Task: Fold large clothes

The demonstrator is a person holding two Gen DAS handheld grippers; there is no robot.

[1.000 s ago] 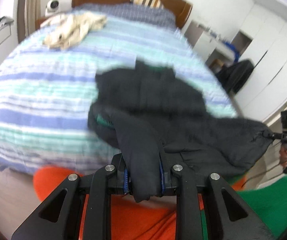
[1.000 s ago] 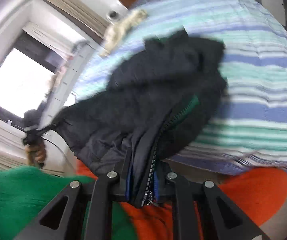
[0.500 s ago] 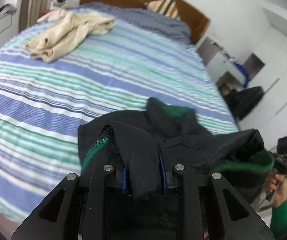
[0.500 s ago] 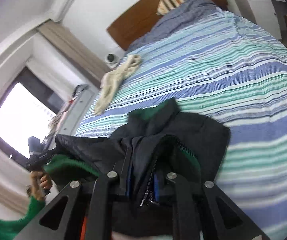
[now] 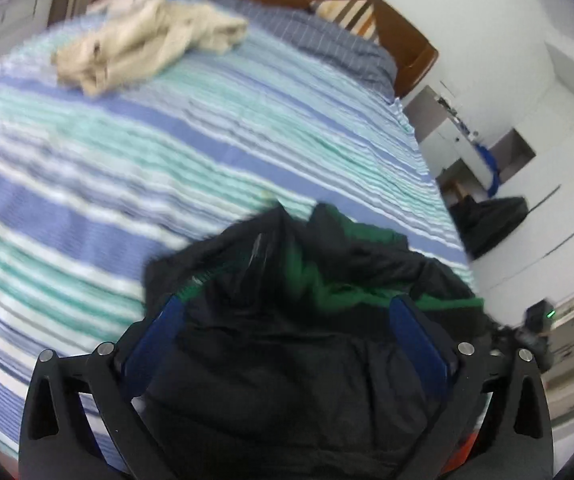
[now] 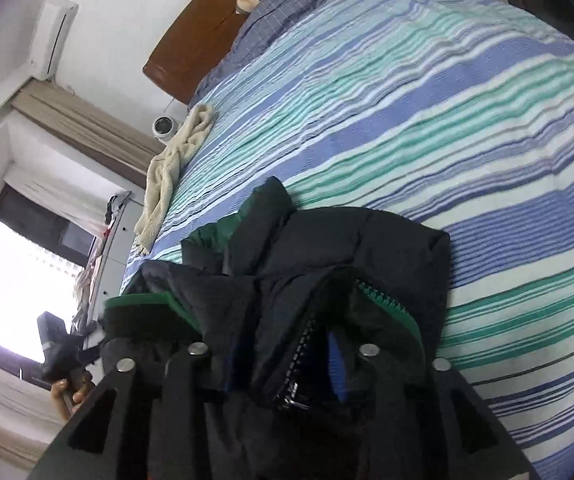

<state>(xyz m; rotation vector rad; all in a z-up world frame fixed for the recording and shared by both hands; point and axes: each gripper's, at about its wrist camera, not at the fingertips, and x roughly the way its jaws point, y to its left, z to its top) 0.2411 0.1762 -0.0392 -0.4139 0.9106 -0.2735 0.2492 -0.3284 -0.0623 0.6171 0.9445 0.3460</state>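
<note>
Left wrist view, one black jacket, perhaps one beige garment, one bed

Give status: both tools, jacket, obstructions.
Left tool jaws opening, wide, clear of fabric. Right tool opening, zipper edge between pads. Black jacket down on striped bed. Beige garment far off, clear.

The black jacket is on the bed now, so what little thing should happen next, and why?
Probably draw both tools back off the black jacket. It lies bunched on the striped bed; the left tool stands wide, and the right tool is opening with the zipper edge between its pads.
</note>
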